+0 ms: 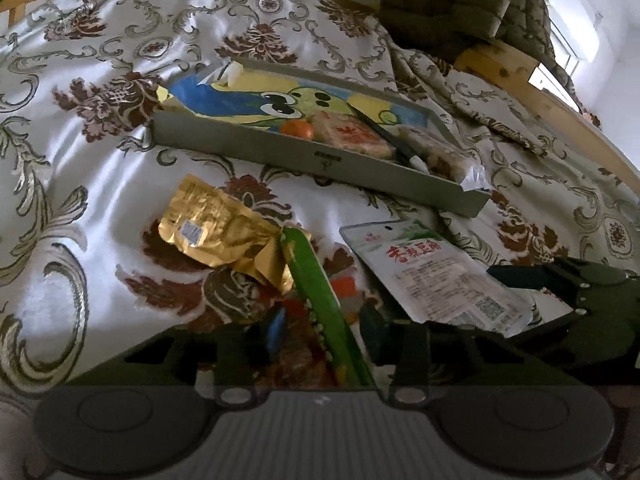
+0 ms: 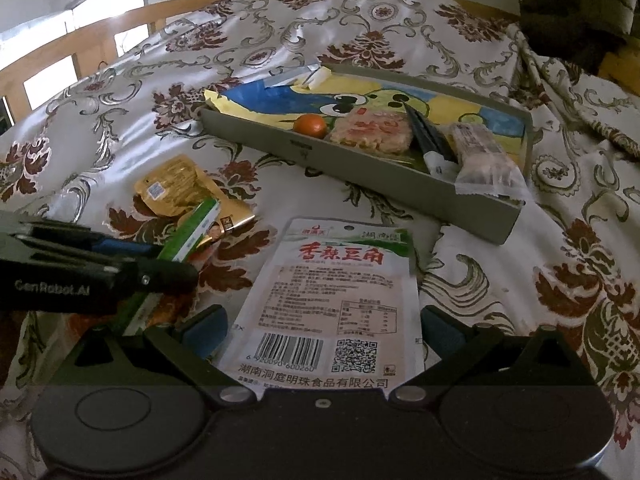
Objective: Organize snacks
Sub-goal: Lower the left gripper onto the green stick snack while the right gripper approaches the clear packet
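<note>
A grey tray (image 1: 280, 152) (image 2: 360, 168) lies on the bed and holds an orange fruit (image 2: 310, 125), a pink snack cake (image 2: 370, 132), a black pen (image 2: 430, 138) and a clear wrapped snack (image 2: 480, 152). My left gripper (image 1: 320, 332) stands around a green-edged snack packet (image 1: 316, 288), its jaws close on it. A gold pouch (image 1: 212, 228) (image 2: 176, 188) lies beside it. My right gripper (image 2: 324, 328) is open around the bottom of a white snack pouch with red writing (image 2: 336, 288) (image 1: 440, 276), which lies flat.
The patterned bedspread (image 2: 360, 20) is rumpled around the tray. A wooden bed rail (image 2: 80, 44) runs at the far left of the right wrist view. A dark quilted cushion (image 1: 460, 4) sits at the back right.
</note>
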`<state>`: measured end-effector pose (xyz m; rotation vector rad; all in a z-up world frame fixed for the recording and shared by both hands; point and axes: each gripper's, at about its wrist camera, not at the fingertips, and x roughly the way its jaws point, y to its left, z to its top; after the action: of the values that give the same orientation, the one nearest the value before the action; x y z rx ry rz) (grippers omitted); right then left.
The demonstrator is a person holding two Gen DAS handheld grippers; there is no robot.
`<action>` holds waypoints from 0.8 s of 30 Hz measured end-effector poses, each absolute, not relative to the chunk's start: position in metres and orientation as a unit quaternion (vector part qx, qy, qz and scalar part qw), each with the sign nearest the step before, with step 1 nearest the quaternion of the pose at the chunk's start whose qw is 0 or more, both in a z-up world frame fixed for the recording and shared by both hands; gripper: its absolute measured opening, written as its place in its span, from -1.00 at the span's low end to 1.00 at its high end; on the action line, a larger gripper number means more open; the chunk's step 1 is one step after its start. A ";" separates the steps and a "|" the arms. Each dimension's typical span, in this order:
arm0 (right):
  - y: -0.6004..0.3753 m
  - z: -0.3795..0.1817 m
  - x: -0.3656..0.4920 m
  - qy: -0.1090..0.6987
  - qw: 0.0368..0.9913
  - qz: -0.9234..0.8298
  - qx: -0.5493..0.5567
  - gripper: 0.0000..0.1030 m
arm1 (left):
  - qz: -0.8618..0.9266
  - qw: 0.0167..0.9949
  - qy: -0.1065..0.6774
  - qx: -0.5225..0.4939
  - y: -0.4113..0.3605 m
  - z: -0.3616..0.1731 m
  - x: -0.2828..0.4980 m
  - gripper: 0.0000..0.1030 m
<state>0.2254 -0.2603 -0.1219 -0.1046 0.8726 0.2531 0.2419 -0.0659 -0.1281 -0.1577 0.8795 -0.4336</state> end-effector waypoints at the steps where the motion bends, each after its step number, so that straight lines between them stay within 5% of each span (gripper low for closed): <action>1: -0.260 -0.122 0.225 0.421 0.897 0.123 -0.051 0.98 | -0.211 0.877 0.423 -0.081 -0.065 -0.128 0.242 -0.31; 7: -0.260 -0.123 0.225 0.420 0.897 0.124 -0.054 0.98 | -0.211 0.873 0.428 -0.097 -0.062 -0.126 0.240 -0.44; 24: -0.263 -0.122 0.226 0.418 0.899 0.132 -0.031 0.98 | -0.210 0.848 0.449 -0.187 -0.043 -0.131 0.250 -0.38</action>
<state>0.2256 -0.2634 -0.1218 -0.0633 0.8645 0.2723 0.2496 -0.0431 -0.1314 -0.3946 0.9455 -0.4430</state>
